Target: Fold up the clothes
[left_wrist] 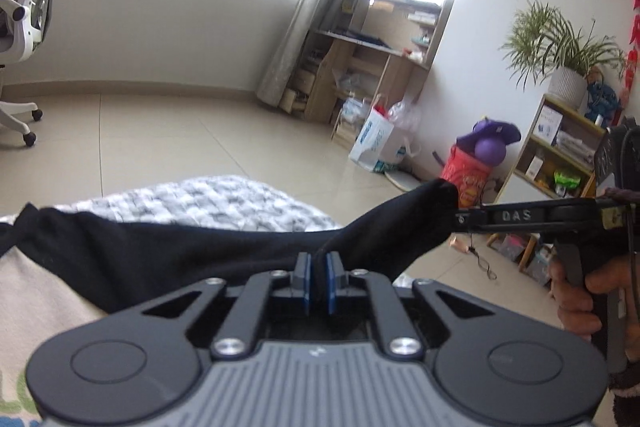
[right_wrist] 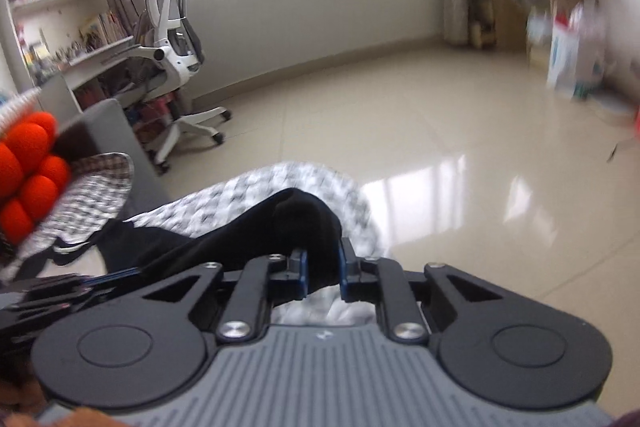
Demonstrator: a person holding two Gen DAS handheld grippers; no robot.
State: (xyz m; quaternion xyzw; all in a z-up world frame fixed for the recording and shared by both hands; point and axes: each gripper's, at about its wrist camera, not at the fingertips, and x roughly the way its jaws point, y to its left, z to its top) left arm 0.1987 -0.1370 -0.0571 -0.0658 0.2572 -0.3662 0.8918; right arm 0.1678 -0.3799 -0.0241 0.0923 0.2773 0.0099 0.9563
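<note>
My left gripper [left_wrist: 319,281] is pinching the black garment [left_wrist: 168,251]: its blue pads [left_wrist: 306,279] are pressed nearly together with a thin fold of the dark cloth caught between them. From that pinch the cloth runs up toward two o'clock to a raised corner, where my right gripper [left_wrist: 460,217] comes in from three o'clock and holds it, a hand [left_wrist: 576,291] wrapped round its handle. Toward nine o'clock the garment's upper edge stretches away, sagging slightly, to a far corner at the left of the left wrist view.

In the right wrist view my right gripper [right_wrist: 323,273] has its jaws set a little wider, with a thicker bunch of the black garment [right_wrist: 292,223] gripped between the blue pads [right_wrist: 303,273]. The cloth humps up at twelve o'clock just past the fingertips and trails down toward nine o'clock, where the other gripper shows blurred.

Beneath the garment lies a grey-and-white patterned blanket [left_wrist: 208,201], its rounded far edge at twelve o'clock. Beyond that edge the tiled floor [right_wrist: 460,147] lies open and shiny from twelve to three o'clock. A white office chair [right_wrist: 176,39] stands at ten o'clock, well apart from the cloth. An orange cushion [right_wrist: 28,171] sits at nine o'clock. Shelves [left_wrist: 372,55] and bags crowd the far wall at one o'clock.
</note>
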